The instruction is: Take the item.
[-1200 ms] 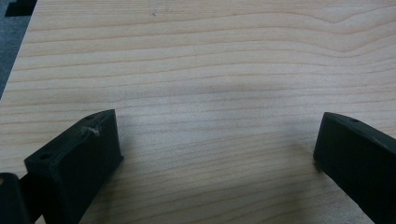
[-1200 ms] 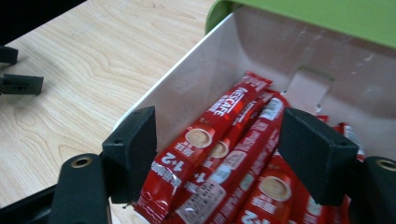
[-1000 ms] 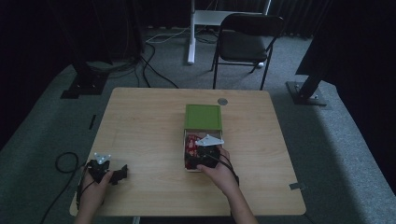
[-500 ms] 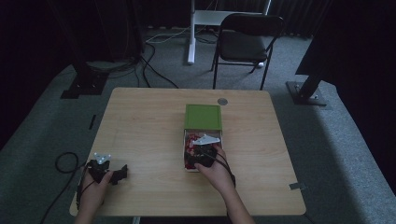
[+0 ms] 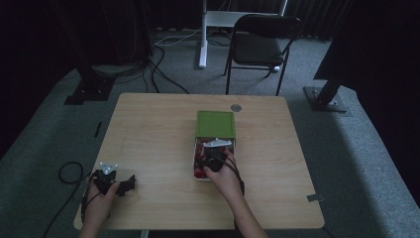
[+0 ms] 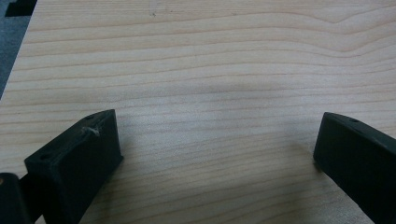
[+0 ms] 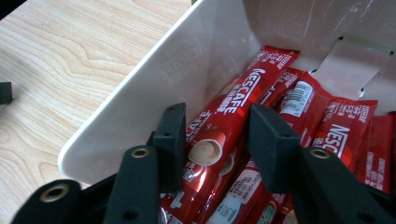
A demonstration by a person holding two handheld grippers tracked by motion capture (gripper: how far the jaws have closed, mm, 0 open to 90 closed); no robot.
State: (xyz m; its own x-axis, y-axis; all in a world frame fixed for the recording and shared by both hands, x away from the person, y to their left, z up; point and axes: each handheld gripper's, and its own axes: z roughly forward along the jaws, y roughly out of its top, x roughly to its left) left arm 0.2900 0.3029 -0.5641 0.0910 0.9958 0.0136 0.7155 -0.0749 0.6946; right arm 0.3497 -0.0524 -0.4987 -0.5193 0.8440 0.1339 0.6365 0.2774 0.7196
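down in the white box (image 7: 140, 93) goes the right gripper (image 7: 215, 140), seen also from the high view (image 5: 214, 157) above the near end of that box (image 5: 194, 163). jaws just been closing, one on each side of a red coffee stick (image 7: 229, 116) marked nescafe. stick lies between the two black jaws, close by both. cannot tell if the pads press it yet, so not a sure hold. stick sits on top of a pile of more red sticks (image 7: 341, 135), right beside the white side wall, its long way running along that wall. more of the same red sticks under and beside it.

green lid (image 5: 215, 124) stands open at the far end of the box, near the middle of the wooden table (image 5: 148, 129).

off at the near left corner of the table rests the left gripper (image 5: 116, 181), held in the left hand (image 5: 96, 203), well apart from the box. jaws spread wide in the left gripper view (image 6: 215, 154), nothing but bare wood (image 6: 210, 70) between them. let go, holding nothing.

dark chair (image 5: 260, 44) behind the table, on grey floor. small round grey cap (image 5: 236, 107) in the table top by the far edge, just past the green lid.
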